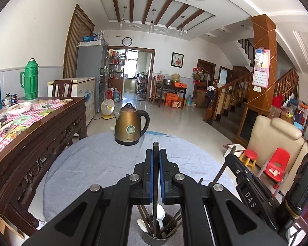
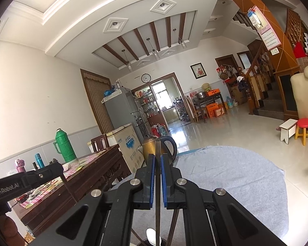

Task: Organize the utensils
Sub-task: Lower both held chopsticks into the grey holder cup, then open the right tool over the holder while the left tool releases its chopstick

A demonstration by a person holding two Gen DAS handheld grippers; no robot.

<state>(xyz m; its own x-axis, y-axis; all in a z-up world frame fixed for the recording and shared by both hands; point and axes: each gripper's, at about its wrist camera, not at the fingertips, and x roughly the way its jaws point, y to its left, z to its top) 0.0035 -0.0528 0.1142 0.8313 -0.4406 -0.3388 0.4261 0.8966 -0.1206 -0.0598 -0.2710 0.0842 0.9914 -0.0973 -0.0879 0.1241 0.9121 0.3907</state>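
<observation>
Two chopsticks pinched upright, one per gripper. Left gripper (image 1: 156, 155) clamped on its chopstick (image 1: 155, 149), long axis running twelve to six, lower end already down in the utensil cup (image 1: 154, 238) at six o'clock. Right gripper (image 2: 157, 160) clamped likewise on second chopstick (image 2: 158, 149), cup rim barely visible at six.

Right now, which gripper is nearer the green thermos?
Left. The left gripper is on the thermos's side, next to the wooden table it stands on; the right gripper is beyond the left, farther from that table.
</observation>
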